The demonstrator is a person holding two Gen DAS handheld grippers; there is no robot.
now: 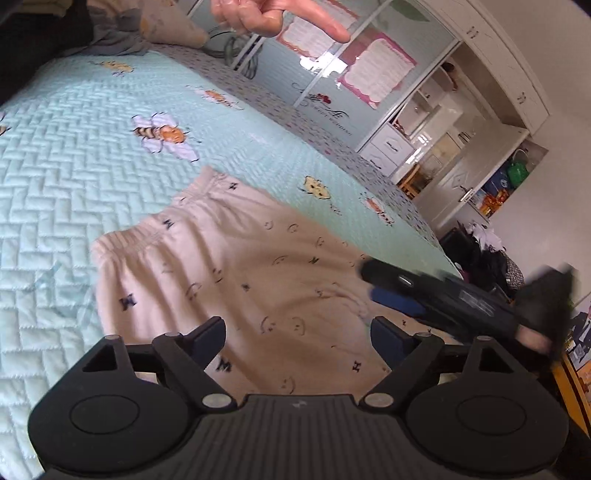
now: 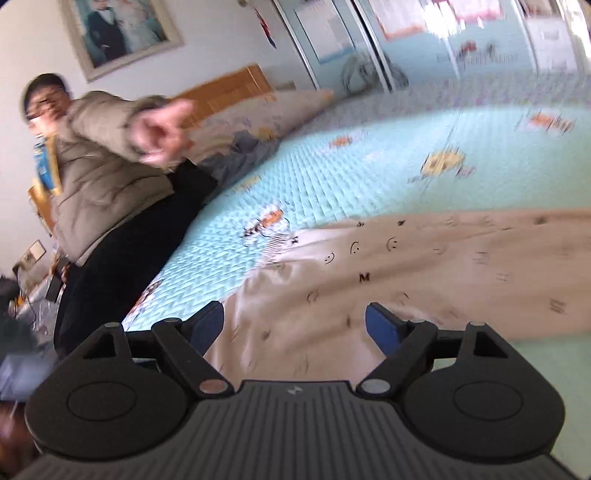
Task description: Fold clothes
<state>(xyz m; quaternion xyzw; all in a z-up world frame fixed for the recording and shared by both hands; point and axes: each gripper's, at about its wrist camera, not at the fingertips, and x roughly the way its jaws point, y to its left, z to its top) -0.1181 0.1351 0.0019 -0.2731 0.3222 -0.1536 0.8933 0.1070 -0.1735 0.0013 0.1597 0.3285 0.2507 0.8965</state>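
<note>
Beige trousers [image 1: 258, 266] with small black prints lie flat on a mint quilted bed cover [image 1: 74, 166], their elastic waistband toward the upper left. My left gripper [image 1: 297, 332] hovers open just over the cloth, its pads touching nothing. From the right, my right gripper [image 1: 373, 286] comes in blurred over the trousers' far edge. In the right wrist view the right gripper [image 2: 295, 321] is open above a wrinkled part of the trousers [image 2: 424, 266], with nothing pinched between its blue pads [image 2: 382, 328].
A person in a beige padded jacket [image 2: 103, 177] stands at the bedside, pointing a hand [image 1: 273, 18] over the bed. Pillows [image 2: 266, 110] lie at the headboard. Wardrobe doors [image 1: 332, 74] stand beyond the bed. Dark clothes [image 1: 484, 258] are piled on the floor.
</note>
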